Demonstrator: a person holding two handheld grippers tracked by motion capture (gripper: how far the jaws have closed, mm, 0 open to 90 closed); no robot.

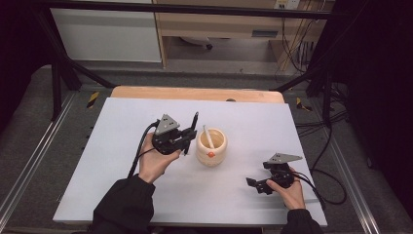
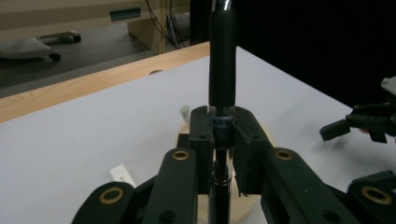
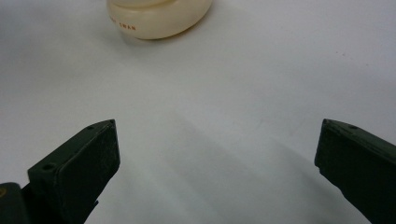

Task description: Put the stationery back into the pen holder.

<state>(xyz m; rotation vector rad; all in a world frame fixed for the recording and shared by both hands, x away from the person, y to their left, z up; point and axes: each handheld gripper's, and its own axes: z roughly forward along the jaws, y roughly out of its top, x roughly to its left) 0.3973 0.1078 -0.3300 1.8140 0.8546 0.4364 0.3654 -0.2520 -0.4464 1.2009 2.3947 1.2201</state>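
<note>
Pen (image 2: 221, 60) upright, clamped in raised left hand-held gripper (image 1: 189, 138); right hand-held gripper (image 1: 253, 184) wide open, empty.

Black pen (image 2: 221, 70) held upright beside cream holder (image 1: 212, 146) containing white pen (image 1: 208, 136).

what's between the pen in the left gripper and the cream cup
Nothing visible: the left gripper is clamped on the black pen just left of the cream cup. A white stick already leans inside the cup.

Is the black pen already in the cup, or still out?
Out. The left gripper is shut on the black pen beside the cup; a white stick stands inside.
</note>
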